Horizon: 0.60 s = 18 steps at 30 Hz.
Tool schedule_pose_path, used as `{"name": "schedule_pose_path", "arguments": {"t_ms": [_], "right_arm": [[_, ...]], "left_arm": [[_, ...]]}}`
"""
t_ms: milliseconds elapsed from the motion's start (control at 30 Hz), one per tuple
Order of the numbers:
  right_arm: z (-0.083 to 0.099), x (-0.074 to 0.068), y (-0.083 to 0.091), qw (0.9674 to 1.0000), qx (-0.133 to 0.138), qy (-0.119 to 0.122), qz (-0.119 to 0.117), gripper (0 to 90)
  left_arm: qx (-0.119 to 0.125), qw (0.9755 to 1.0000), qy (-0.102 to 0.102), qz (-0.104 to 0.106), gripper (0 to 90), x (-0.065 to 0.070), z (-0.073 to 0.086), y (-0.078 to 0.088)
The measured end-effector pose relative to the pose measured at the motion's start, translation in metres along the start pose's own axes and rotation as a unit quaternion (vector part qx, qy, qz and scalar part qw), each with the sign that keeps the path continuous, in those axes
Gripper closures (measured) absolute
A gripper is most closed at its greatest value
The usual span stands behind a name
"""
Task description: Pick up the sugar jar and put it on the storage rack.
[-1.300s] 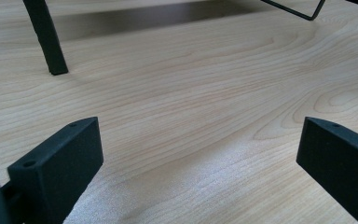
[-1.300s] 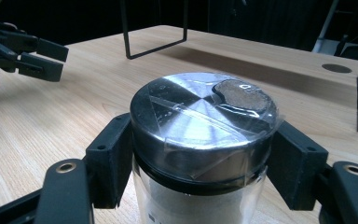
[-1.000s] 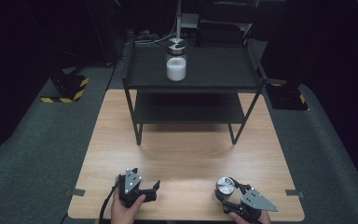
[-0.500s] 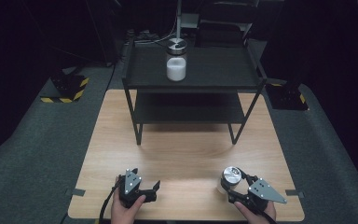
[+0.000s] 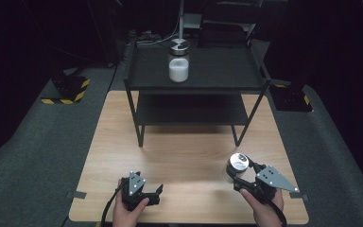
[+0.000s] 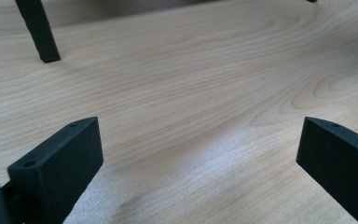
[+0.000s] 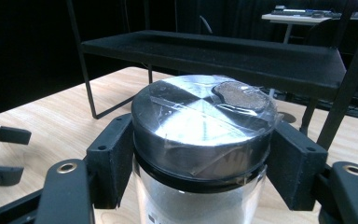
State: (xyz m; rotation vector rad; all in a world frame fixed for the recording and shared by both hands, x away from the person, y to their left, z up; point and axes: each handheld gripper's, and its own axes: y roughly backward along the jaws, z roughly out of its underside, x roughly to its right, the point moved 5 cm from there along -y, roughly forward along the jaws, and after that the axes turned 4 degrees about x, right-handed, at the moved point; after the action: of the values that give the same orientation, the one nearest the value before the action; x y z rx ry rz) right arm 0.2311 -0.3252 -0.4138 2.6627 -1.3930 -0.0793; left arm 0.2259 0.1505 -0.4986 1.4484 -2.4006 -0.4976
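A glass jar (image 5: 236,166) with a shiny metal lid (image 7: 204,122) and white powder inside hangs above the wooden table (image 5: 184,161) at the front right. My right gripper (image 5: 240,174) is shut on it, both jaws pressed against the jar just under the lid. A second jar (image 5: 178,60) of the same kind stands on the top of the black shelf rack (image 5: 246,75). My left gripper (image 5: 157,194) rests low over the table at the front left, open, with bare wood between its jaws. In the right gripper view the left gripper (image 7: 4,154) shows at the far left.
The rack stands at the table's far half on thin legs (image 6: 39,30), with a lower shelf (image 5: 189,111) underneath. Grey carpet (image 5: 38,156) surrounds the table. Yellow-black striped bases (image 5: 64,97) sit on the floor at the back left.
My right gripper has lifted the jar off the table and carried it slightly forward. The left gripper has stayed put.
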Motion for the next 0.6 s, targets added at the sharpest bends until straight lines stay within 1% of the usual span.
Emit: {"name": "schedule_pose_path", "arguments": {"t_ms": [200,233,267,333,600], "right_arm": [[-0.014,-0.001,-0.003,1.0000,0.001,-0.003,0.003,31.4],[-0.018,-0.001,-0.004,1.0000,0.003,-0.002,0.005,31.4],[-0.018,-0.001,-0.004,1.0000,0.003,-0.002,0.005,31.4],[-0.024,-0.001,-0.005,1.0000,0.007,-0.001,0.003,31.4],[-0.057,0.001,-0.008,0.9997,0.022,0.005,0.011,31.4]], "left_arm": [[-0.002,1.0000,0.001,0.003,0.7,-0.001,0.000,0.000],[-0.003,1.0000,0.002,0.003,0.7,-0.001,0.000,0.000],[-0.004,1.0000,0.004,0.004,0.7,-0.001,-0.001,0.000],[-0.006,0.9999,0.009,0.004,0.7,-0.002,-0.001,0.000],[-0.006,0.9999,0.007,0.008,0.7,-0.002,-0.001,0.000]]}}
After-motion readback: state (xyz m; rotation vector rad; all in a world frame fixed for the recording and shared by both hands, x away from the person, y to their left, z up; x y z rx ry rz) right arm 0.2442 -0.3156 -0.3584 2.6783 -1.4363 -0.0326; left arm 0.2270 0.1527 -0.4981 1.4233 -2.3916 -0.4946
